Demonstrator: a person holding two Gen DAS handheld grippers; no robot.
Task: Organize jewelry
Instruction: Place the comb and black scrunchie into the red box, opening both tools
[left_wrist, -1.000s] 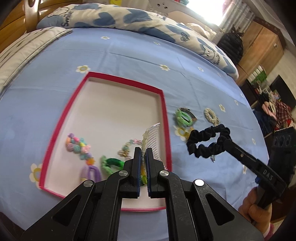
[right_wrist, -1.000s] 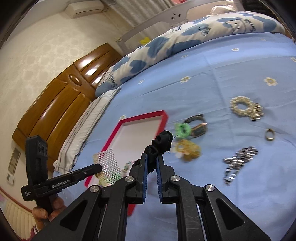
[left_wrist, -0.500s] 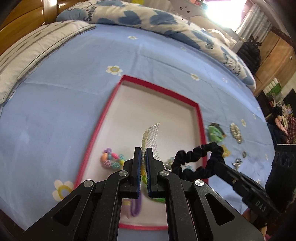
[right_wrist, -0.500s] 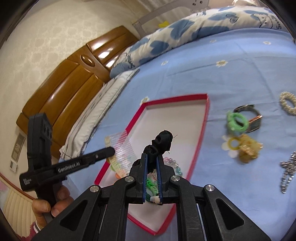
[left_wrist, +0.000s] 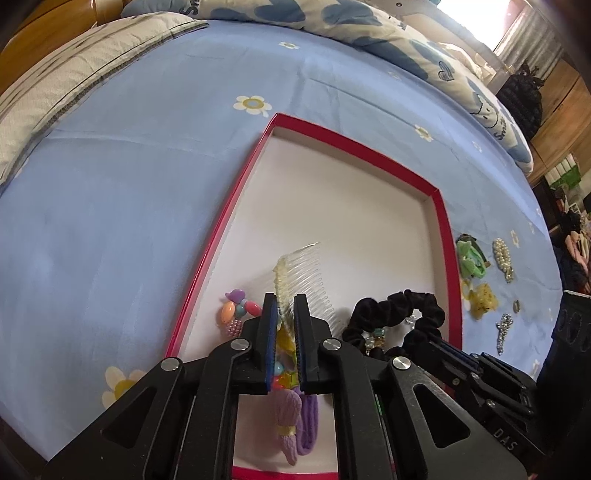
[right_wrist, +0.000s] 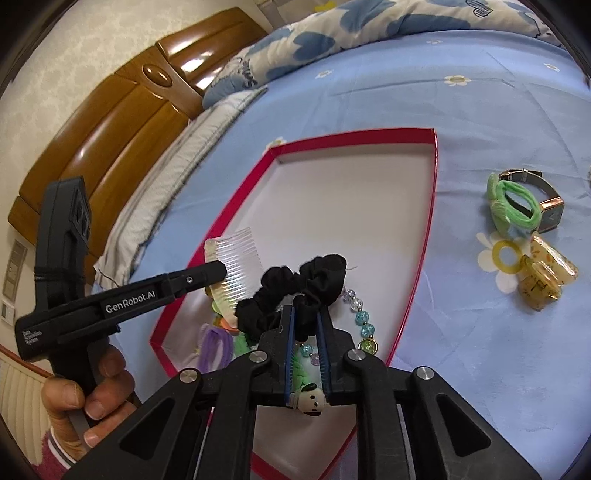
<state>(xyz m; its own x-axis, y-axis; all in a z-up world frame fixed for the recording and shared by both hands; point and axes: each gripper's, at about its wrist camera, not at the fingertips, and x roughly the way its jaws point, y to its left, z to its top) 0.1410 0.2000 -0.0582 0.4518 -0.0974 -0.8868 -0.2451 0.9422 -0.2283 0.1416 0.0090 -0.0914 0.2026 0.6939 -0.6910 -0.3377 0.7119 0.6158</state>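
Observation:
My left gripper (left_wrist: 282, 306) is shut on a clear plastic hair comb (left_wrist: 303, 275) and holds it above the near part of the red-rimmed white tray (left_wrist: 354, 142). My right gripper (right_wrist: 306, 314) is shut on a black scrunchie (right_wrist: 291, 284) and holds it over the same tray (right_wrist: 351, 134), just right of the comb (right_wrist: 232, 267). The scrunchie also shows in the left wrist view (left_wrist: 402, 317). In the tray lie a bead bracelet (right_wrist: 360, 319), a purple hair tie (left_wrist: 295, 417), colourful beads (left_wrist: 236, 314) and a small dog charm (right_wrist: 310, 398).
On the blue flowered bedsheet right of the tray lie a green hair tie (right_wrist: 513, 206) on a watch (right_wrist: 546, 205), a yellow claw clip (right_wrist: 546, 273), a pearl bracelet (left_wrist: 502, 253) and a silver clip (left_wrist: 503, 330). Pillows (left_wrist: 332, 22) and a wooden headboard (right_wrist: 122, 122) stand beyond.
Both grippers have moved left and closer, from beside the tray to over its near part, each still holding its item. The scrunchie now hangs above the tray rather than the sheet.

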